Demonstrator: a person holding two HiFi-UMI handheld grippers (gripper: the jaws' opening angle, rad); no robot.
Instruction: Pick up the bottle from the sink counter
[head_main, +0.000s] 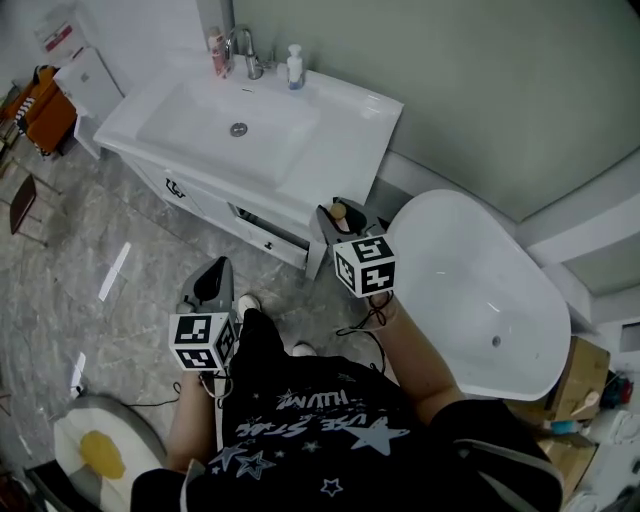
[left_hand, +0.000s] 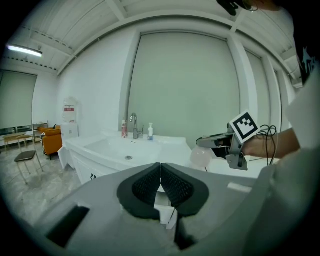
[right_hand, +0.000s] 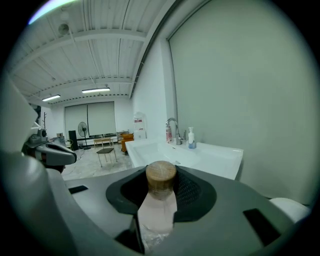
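My right gripper (right_hand: 161, 189) is shut on a pale pink bottle (right_hand: 159, 210) with a round wooden cap, which stands upright between the pads. In the head view that gripper (head_main: 333, 222) hangs in front of the white sink counter (head_main: 345, 140), the bottle's cap (head_main: 340, 211) showing at its tip. The left gripper view shows the bottle's rounded body (left_hand: 201, 156) under the right gripper. My left gripper (left_hand: 160, 181) is shut with nothing in it; it hangs lower left over the floor (head_main: 220, 268).
On the counter's back edge stand a faucet (head_main: 245, 50), a pink bottle (head_main: 216, 52) and a white pump bottle (head_main: 295, 67). A white bathtub (head_main: 480, 290) lies to the right. Chairs (head_main: 45, 105) stand at the far left.
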